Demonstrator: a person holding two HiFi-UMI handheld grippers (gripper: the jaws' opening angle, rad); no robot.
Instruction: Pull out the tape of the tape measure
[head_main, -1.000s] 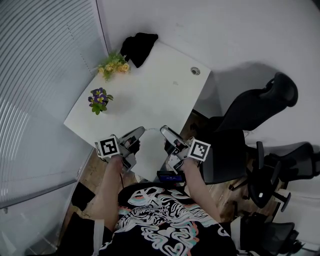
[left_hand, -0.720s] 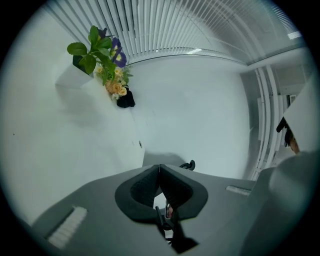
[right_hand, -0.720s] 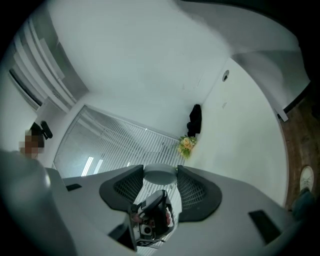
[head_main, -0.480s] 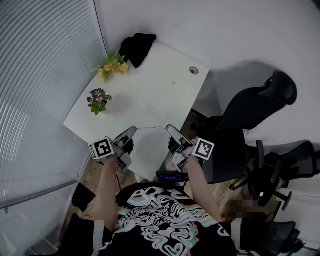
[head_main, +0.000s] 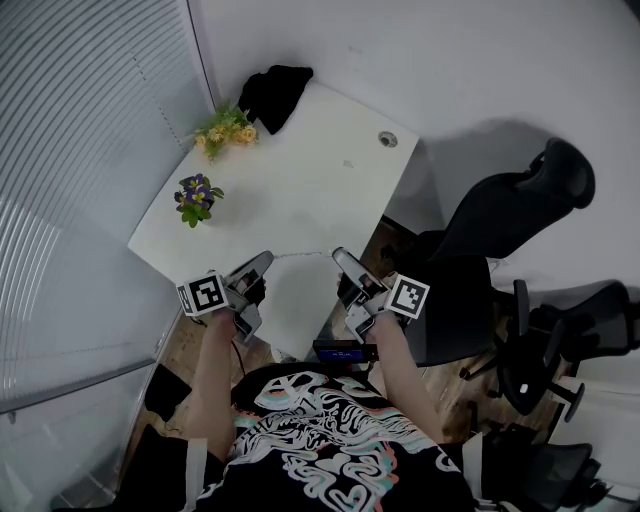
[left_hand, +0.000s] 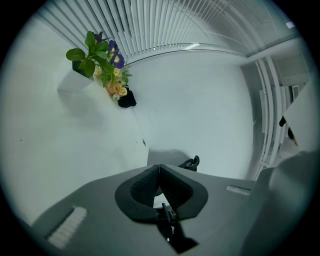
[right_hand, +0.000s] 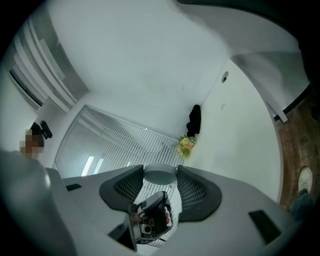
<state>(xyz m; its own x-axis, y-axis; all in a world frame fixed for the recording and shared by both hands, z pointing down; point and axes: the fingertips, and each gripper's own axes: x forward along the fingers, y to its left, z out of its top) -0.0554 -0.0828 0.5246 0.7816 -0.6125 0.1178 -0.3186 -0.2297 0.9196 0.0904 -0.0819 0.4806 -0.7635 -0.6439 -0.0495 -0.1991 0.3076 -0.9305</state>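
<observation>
Above the near corner of the surface (head_main: 300, 190), the right claw (head_main: 338, 257) stands wide, clamped on the round grey tape measure (right_hand: 160, 176) at its tips; only its own view shows that casing. The left claw (left_hand: 159, 167), pinched fully together, hangs nearby.

Round grey tape measure (right_hand: 160, 176), flat disc case, clamped across its width between right gripper (right_hand: 160, 171) jaws, off the table.

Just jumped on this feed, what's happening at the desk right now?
A person holds a gripper in each hand over the near edge of the white table. The right gripper is clamped on the round tape measure. The left gripper has its jaws shut on the end of the tape, and a short stretch spans the gap between them.
</observation>
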